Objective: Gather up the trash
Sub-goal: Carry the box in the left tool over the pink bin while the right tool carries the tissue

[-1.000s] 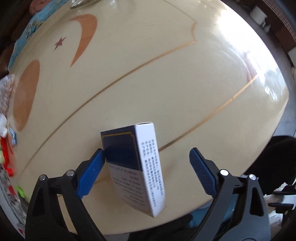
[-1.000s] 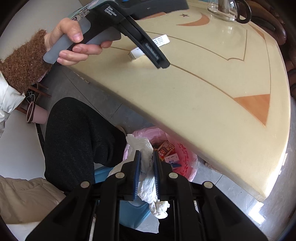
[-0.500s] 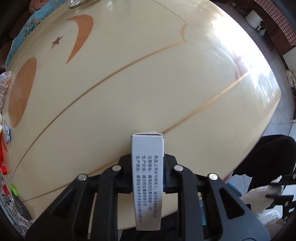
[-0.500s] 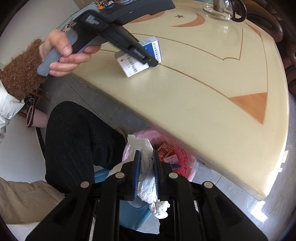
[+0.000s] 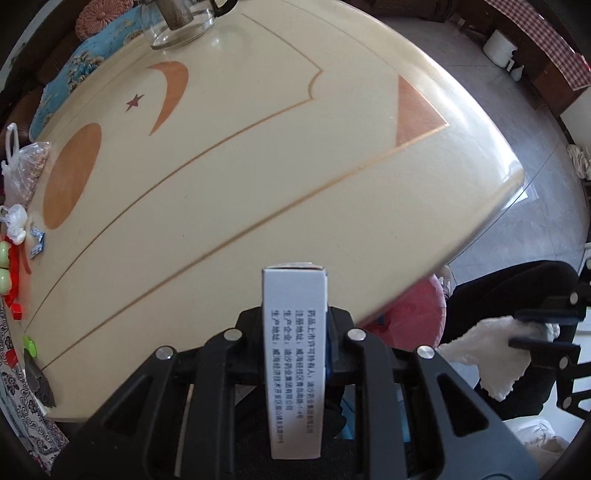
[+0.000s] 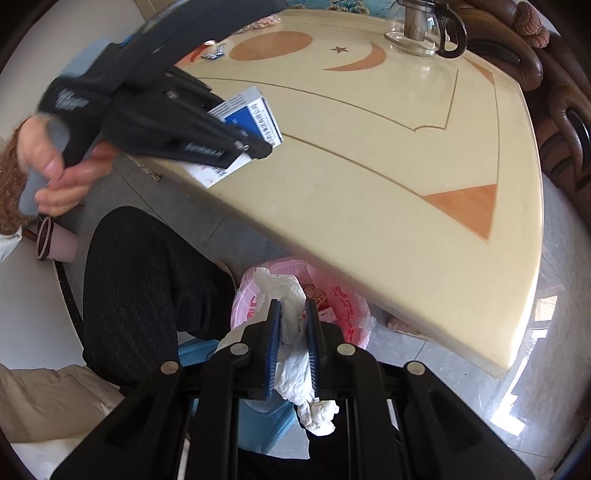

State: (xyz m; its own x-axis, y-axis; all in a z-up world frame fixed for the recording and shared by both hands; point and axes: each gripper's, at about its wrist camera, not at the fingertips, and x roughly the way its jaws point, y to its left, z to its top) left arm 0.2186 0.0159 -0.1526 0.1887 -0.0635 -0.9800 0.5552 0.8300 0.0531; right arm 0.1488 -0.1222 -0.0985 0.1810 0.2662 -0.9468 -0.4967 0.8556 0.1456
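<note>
The left gripper (image 5: 293, 332) has its jaws drawn in narrow on a white and blue carton (image 5: 294, 363), which stands on end between them with its printed side facing back up the fingers. The jaws have just been closing, and the carton is what they closed on. It hangs clear of the cream table (image 5: 229, 177), out past the near edge, which I take to mean it is being carried off the top toward the bin. A hand (image 6: 48, 173) squeezes that gripper's grey trigger, so the hold looks deliberate and firm.

Well beyond the left jaws, a glass teapot (image 5: 177, 22) stands at the far side of the table, with a clear bag and small scraps at the table's left rim; I cannot tell which of those count as trash.

The right gripper (image 6: 291, 343) is pinched fully together on a crumpled white tissue (image 6: 291, 332), whose loose ends spill out above and below the pads. Directly beyond its jaws sits a bin lined with a pink bag (image 6: 347, 314), tucked under the table edge, and the tissue hangs right over its mouth, apparently ready to be let go. Inside the bag I can make out a small red packet and some other printed packaging, partly hidden by the tissue
</note>
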